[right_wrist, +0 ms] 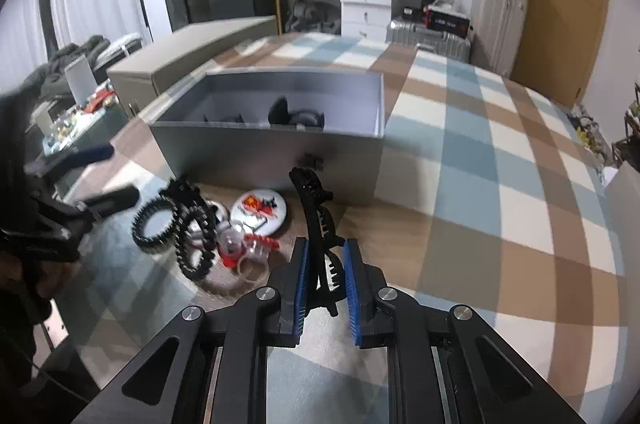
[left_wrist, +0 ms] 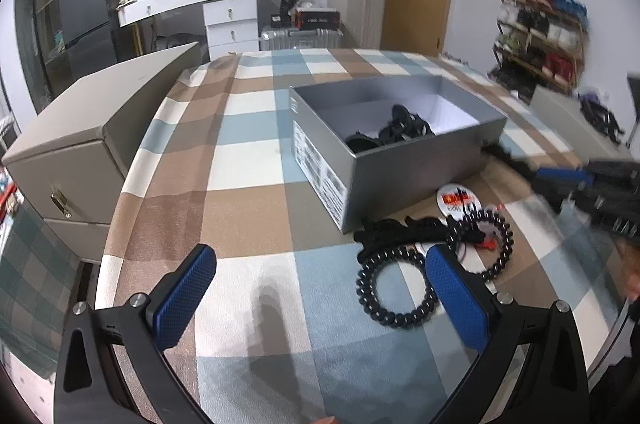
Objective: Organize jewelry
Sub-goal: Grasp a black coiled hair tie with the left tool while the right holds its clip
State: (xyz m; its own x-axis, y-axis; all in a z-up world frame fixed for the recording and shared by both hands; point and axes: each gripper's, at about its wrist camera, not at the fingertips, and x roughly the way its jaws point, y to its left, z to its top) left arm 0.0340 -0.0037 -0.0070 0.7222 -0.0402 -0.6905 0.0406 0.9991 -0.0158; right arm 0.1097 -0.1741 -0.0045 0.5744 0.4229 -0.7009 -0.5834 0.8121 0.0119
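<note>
The right gripper (right_wrist: 326,278) has its 2 blue pads clamped on a black toothed hair clip (right_wrist: 316,220), which rises from between the fingers and curves up and ahead toward the near wall of the grey box (right_wrist: 280,152). That open box sits straight ahead of the right fingers on the checked blanket (right_wrist: 500,164), with dark accessories (right_wrist: 296,116) lying inside it. Left of the right fingers lies the loose pile: black spiral hair ties (right_wrist: 176,224), a round white badge with red print (right_wrist: 262,208), and a small clear and red piece (right_wrist: 240,248) nearest the left pad. The left gripper (left_wrist: 320,296) hangs over the blanket with its fingers spread wide and nothing between them. Its right pad (left_wrist: 456,300) overlaps a black spiral tie (left_wrist: 394,288); whether it touches it I cannot tell. A second spiral tie (left_wrist: 486,244) and the badge (left_wrist: 458,200) lie just beyond that pad. The box (left_wrist: 400,160) stands ahead and slightly right of the left fingers, and a beige case (left_wrist: 80,144) is off to their left.
</note>
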